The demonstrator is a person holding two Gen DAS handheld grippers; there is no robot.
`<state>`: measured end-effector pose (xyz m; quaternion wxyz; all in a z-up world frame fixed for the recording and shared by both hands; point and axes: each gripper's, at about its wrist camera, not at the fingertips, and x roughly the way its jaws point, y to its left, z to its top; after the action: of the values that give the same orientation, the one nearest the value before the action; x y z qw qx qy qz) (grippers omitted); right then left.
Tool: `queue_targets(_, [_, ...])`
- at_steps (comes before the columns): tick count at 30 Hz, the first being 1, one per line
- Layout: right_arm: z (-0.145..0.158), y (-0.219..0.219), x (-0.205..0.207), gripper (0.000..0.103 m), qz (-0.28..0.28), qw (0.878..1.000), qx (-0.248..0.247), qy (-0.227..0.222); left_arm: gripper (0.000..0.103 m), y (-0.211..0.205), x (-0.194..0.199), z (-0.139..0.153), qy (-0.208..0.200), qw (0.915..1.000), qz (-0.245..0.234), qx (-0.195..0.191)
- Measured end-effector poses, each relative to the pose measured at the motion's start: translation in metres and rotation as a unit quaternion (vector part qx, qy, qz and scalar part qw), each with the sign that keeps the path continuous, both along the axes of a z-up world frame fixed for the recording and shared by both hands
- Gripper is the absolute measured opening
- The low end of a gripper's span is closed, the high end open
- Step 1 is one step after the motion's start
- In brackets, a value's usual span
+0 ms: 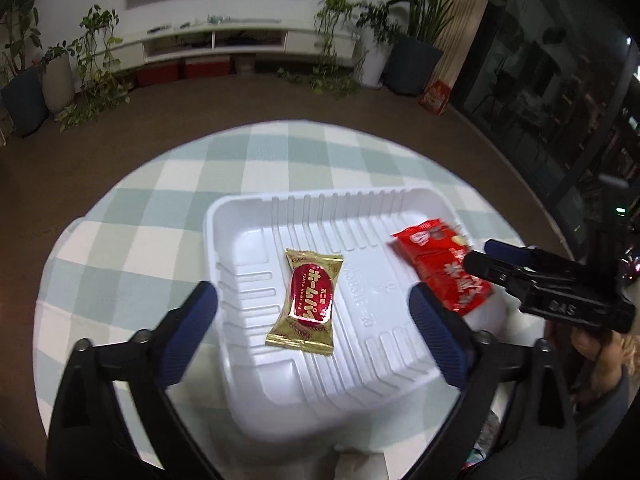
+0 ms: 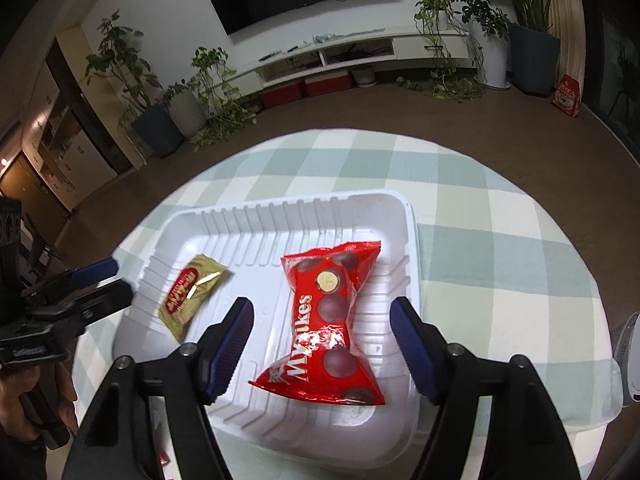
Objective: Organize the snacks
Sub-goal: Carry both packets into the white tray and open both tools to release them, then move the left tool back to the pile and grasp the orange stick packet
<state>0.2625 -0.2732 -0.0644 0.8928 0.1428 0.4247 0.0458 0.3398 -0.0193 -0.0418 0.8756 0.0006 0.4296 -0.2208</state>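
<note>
A white ribbed plastic tray (image 1: 240,208) (image 2: 412,240) sits on the checked tablecloth. Two snacks lie flat in it: a gold-wrapped pie with a red oval label (image 1: 308,304) (image 2: 192,292), and a red bag printed with chocolate balls (image 1: 440,264) (image 2: 332,300). My left gripper (image 1: 312,300) hangs open above the gold pie, its blue pads wide apart and touching nothing. My right gripper (image 2: 322,308) hangs open over the red bag, pads clear of it on both sides. Each gripper also shows at the edge of the other's view, the right (image 1: 482,254) and the left (image 2: 120,276).
The round table (image 2: 500,208) wears a green-and-white checked cloth, with brown floor all around. A white object (image 2: 628,360) stands at the table's right edge. A person's hand (image 2: 32,400) holds the left gripper's handle. Potted plants and a low TV cabinet stand far back.
</note>
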Motion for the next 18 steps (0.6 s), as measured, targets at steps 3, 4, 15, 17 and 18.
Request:
queue_targets(3, [0.014, -0.007, -0.011, 0.074, -0.002, 0.999, 0.022, -0.025, 0.101, 0.021, -0.035, 0.028, -0.048, 0.9988, 0.000, -0.008])
queue_targets(4, [0.017, -0.007, -0.014, 0.075, -0.003, 0.999, 0.024, -0.030, 0.101, 0.027, -0.042, 0.033, -0.037, 0.9993, 0.004, -0.006])
queue_targets(15, [0.045, 0.004, -0.101, 0.079, -0.003, 0.996, 0.029, -0.081, 0.101, 0.112, -0.197, 0.032, -0.019, 0.9917, 0.127, 0.004])
queue_targets(17, [0.040, 0.012, -0.120, 0.079, -0.003, 0.996, 0.023, -0.082, 0.101, 0.116, -0.224, 0.016, 0.002, 0.9901, 0.140, -0.006])
queue_targets(18, [0.036, 0.016, -0.133, 0.079, -0.002, 0.997, 0.020, -0.080, 0.101, 0.115, -0.238, 0.005, 0.018, 0.9889, 0.147, -0.006])
